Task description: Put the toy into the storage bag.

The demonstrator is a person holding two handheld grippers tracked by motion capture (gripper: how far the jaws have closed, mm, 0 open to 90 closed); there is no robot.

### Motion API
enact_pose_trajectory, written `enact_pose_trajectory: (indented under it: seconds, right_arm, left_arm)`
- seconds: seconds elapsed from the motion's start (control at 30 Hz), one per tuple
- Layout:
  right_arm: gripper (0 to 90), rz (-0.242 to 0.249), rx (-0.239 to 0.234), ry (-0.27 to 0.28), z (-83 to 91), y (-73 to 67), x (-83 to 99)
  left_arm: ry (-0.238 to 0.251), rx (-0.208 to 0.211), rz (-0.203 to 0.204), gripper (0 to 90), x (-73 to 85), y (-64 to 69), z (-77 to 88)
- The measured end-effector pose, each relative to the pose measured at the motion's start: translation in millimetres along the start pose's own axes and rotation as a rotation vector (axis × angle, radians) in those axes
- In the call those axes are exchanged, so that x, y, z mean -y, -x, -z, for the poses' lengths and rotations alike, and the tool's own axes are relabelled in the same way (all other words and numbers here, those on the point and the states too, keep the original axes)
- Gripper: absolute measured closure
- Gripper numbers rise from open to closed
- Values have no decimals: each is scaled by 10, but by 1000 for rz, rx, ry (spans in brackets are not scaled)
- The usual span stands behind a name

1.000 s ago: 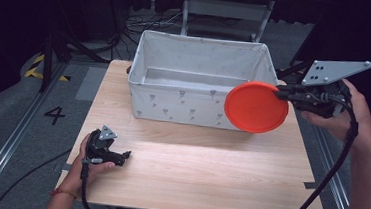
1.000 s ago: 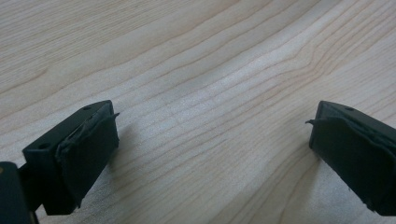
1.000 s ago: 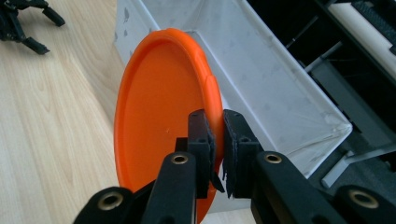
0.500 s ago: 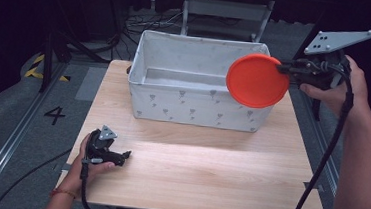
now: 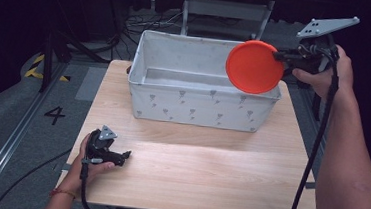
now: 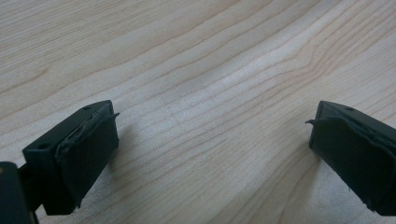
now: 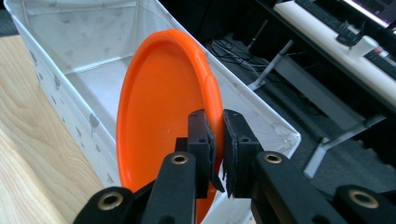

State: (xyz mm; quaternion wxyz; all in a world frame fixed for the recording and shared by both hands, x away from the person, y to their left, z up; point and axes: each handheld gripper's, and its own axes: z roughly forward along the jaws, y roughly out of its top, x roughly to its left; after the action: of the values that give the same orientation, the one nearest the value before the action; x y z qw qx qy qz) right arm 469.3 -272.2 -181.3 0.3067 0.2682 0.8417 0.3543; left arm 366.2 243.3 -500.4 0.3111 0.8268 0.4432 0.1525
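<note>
An orange plate (image 5: 254, 66) hangs on edge over the right end of the white fabric bin (image 5: 193, 105). My right gripper (image 5: 280, 56) is shut on its rim, coming in from the right. In the right gripper view the plate (image 7: 163, 107) stands upright above the bin's right wall (image 7: 261, 121), with the right gripper (image 7: 218, 140) pinching its edge. My left gripper (image 5: 125, 155) rests low on the table (image 5: 208, 171) near the front left corner. In the left gripper view its jaws stand wide apart over bare wood, so the left gripper (image 6: 210, 140) is open with nothing between them.
The bin stands across the back half of the wooden table and its floor (image 5: 180, 79) looks bare. A metal chair frame (image 5: 226, 10) and cables lie behind the table. Beyond the bin in the right gripper view, a white desk (image 7: 345, 42) with keyboards stands.
My right gripper has carried the orange plate up and back, from in front of the bin's right front corner to above its right end. The left gripper has stayed put.
</note>
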Motion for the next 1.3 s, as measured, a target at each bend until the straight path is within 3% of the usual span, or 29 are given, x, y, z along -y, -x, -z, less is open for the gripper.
enact_pose_trajectory:
  seconds: [0.3, 0.33, 0.57, 0.9, 1.3]
  right_arm:
    - [826, 10, 1, -20, -272, 99, 4]
    - [826, 28, 4, -13, -304, 101, 19]
    - [825, 49, 13, -59, -494, 218, 114]
    - [825, 98, -53, -108, -715, 175, 218]
    - [824, 210, -158, -247, -891, 22, 295]
  left_arm:
    - [0, 0, 0, 18, 0, 1, 0]
    - [-1, 0, -1, 18, 1, 0, 2]
    - [3, -2, -9, 20, 5, -2, 5]
    - [5, 0, -8, 21, 7, -3, 4]
    - [3, -1, -6, 22, 9, 1, 7]
